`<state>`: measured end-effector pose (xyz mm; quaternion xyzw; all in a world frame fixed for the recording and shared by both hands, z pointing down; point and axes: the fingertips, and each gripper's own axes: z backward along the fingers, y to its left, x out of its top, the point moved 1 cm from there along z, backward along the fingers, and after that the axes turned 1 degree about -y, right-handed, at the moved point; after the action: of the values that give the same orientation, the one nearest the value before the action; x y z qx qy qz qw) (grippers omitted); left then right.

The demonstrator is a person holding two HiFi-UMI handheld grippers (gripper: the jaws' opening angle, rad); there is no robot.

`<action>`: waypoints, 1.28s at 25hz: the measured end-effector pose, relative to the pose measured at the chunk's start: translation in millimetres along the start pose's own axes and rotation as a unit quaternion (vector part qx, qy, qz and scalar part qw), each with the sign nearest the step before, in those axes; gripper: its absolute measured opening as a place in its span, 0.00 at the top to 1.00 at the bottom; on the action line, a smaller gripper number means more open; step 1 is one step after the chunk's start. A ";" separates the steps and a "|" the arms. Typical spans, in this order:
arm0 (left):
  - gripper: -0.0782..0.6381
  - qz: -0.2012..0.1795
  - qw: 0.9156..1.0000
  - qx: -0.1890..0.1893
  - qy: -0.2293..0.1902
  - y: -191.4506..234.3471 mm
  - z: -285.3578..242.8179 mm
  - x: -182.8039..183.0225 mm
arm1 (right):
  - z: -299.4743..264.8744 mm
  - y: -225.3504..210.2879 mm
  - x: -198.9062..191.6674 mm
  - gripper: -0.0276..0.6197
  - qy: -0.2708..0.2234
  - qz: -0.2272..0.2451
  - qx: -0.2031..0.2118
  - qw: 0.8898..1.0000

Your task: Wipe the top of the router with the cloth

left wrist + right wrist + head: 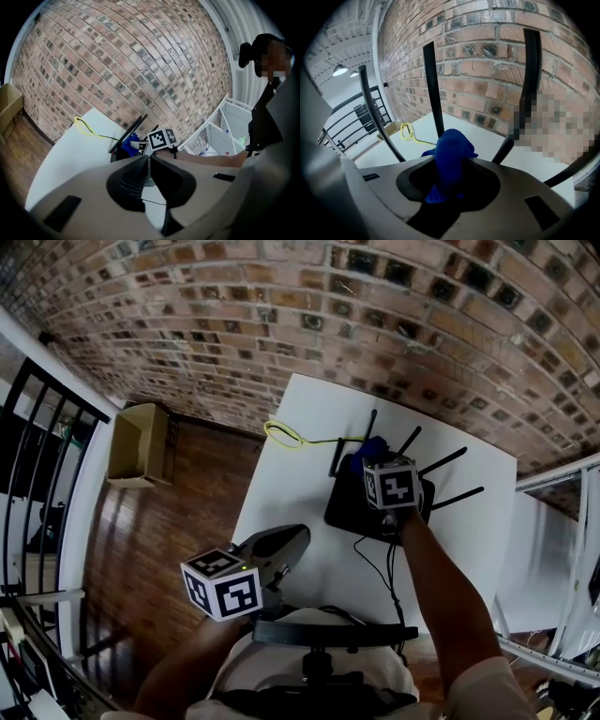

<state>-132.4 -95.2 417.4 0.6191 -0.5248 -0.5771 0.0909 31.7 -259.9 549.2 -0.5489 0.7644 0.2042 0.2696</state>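
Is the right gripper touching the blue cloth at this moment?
Touching. The right gripper view shows the right gripper with its jaws closed on the blue cloth, which is bunched between them and sticks out past the tips.

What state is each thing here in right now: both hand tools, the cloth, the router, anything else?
Right gripper: shut on the blue cloth, over the router.
Blue cloth: bunched between the jaws.
Router: flat on the white table, antennas raised.
Left gripper: shut, empty, away from the router.
Yellow cable: looped on the table.
Cardboard box: open, on the floor.
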 end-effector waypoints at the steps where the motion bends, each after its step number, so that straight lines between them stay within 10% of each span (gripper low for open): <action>1: 0.84 0.000 1.000 0.001 -0.001 0.1 0.6 0.1 | -2.7 -0.1 -3.5 0.72 0.006 -0.001 -0.001 1.000; 14: 0.84 -0.005 1.000 0.003 -0.005 -3.6 8.4 -2.5 | -4.4 -3.7 -11.8 0.72 0.017 -0.002 -0.003 1.000; 32: 0.84 -0.018 1.000 -0.018 -0.006 -25.3 3.0 -8.5 | 94.0 60.3 73.4 0.72 -0.134 0.248 0.059 0.958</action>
<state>-119.2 -76.3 403.6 0.6236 -0.5031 -0.5918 0.0886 -26.3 -237.3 430.9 -0.2933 0.8440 0.2907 0.3423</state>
